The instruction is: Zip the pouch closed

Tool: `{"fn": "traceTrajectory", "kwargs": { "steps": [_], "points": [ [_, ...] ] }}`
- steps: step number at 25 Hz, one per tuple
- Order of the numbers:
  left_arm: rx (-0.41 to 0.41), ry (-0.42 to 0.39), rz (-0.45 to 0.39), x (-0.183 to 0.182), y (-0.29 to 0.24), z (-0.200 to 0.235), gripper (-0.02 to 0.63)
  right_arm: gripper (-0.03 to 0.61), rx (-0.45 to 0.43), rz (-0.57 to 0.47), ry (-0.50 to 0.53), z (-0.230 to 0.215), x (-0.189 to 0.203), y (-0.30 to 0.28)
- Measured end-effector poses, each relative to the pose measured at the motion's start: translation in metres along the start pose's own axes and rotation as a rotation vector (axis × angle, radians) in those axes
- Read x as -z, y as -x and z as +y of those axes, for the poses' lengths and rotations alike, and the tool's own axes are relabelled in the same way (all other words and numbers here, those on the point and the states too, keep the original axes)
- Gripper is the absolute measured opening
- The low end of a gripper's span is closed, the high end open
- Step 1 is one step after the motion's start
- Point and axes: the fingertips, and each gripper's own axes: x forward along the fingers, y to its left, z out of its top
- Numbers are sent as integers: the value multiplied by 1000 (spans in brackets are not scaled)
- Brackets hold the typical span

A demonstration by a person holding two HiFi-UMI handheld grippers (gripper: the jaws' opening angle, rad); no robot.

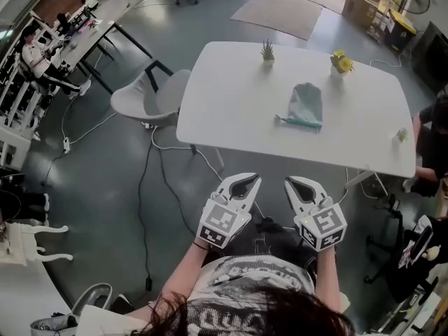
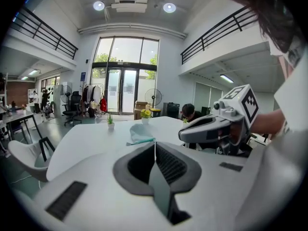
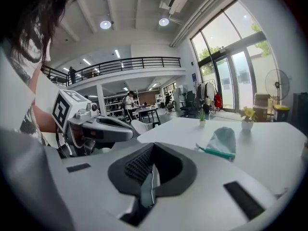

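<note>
Left gripper point(image 1: 246, 180): hovering at lower centre of the head view, jaws pressing together on nothing.
Right gripper point(image 1: 297, 183): hovering just beside it, jaws likewise meeting, holding nothing.
Pouch point(image 1: 306, 105): lying on the white table point(image 1: 224, 96), upper right, well apart from both grippers.
Green plant point(image 1: 267, 50), yellow flowers point(image 1: 341, 62): standing near the table's upper edge.

surface: white table point(image 1: 231, 103) | near middle: pouch point(image 1: 305, 105) | far edge: green plant point(image 1: 267, 50), yellow flowers point(image 1: 341, 62)

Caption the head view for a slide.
Left claw and right claw shut, short of the table bearing the pouch.
</note>
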Motion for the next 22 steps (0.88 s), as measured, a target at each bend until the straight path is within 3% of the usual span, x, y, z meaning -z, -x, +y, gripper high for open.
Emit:
{"fn": "traceTrajectory", "kwargs": {
  "steps": [22],
  "points": [
    [40,-31,6,-1,3,-26,14,-9,2,15,40,8,5,14]
  ]
}}
